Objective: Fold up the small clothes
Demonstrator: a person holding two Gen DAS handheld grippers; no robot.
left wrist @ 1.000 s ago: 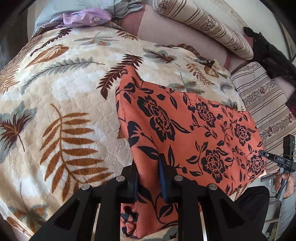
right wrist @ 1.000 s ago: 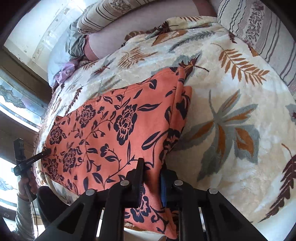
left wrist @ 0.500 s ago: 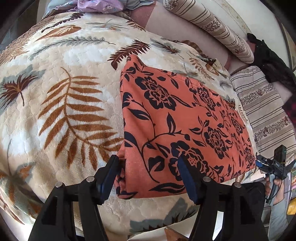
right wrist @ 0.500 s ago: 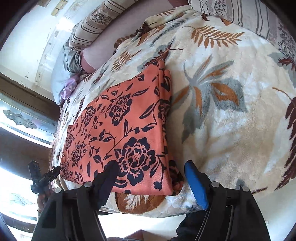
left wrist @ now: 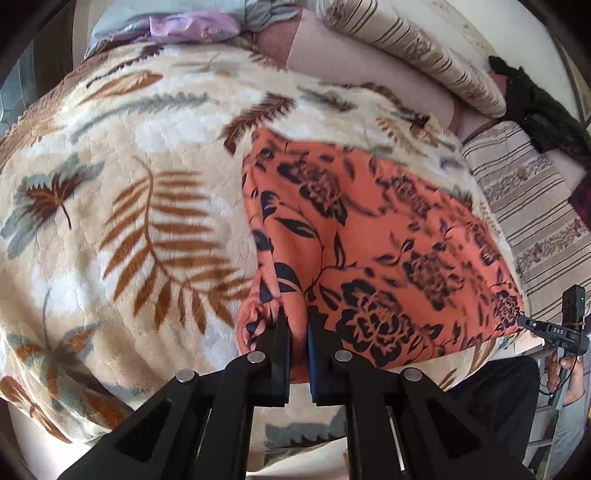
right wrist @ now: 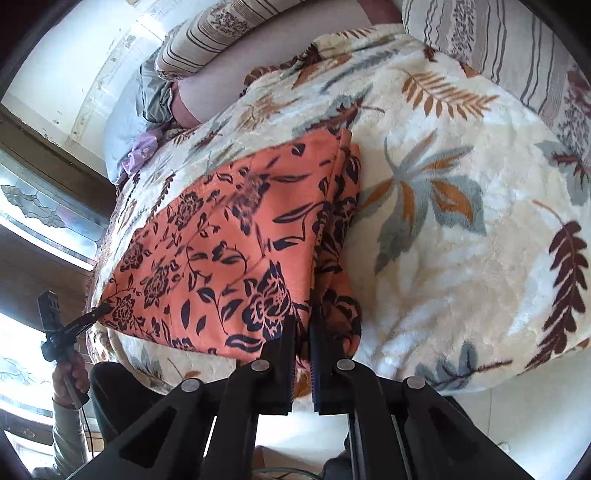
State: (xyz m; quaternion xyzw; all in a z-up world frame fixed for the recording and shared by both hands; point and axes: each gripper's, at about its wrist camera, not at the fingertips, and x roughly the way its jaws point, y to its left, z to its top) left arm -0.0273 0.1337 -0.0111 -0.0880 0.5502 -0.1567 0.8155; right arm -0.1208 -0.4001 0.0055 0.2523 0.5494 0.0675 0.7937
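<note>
An orange garment with dark navy flowers (left wrist: 369,236) lies folded flat on a leaf-patterned blanket (left wrist: 122,221). My left gripper (left wrist: 297,325) is shut on the garment's near left corner, and the cloth bunches up between the fingers. In the right wrist view the same garment (right wrist: 229,243) spreads to the left. My right gripper (right wrist: 303,328) is shut on its near right corner, by the folded edge. Each gripper also shows small in the other's view: the right one (left wrist: 554,328) and the left one (right wrist: 70,325).
Striped pillows (left wrist: 413,51) and a striped cushion (left wrist: 535,210) lie at the far and right sides of the bed. Lilac and grey clothes (left wrist: 192,26) are heaped at the far left. A dark cloth (left wrist: 535,110) lies at the far right. A window (right wrist: 40,210) is left.
Both grippers were shut on the garment one second ago, opened wide over its near edge half a second ago, and have now shut again on its two near corners.
</note>
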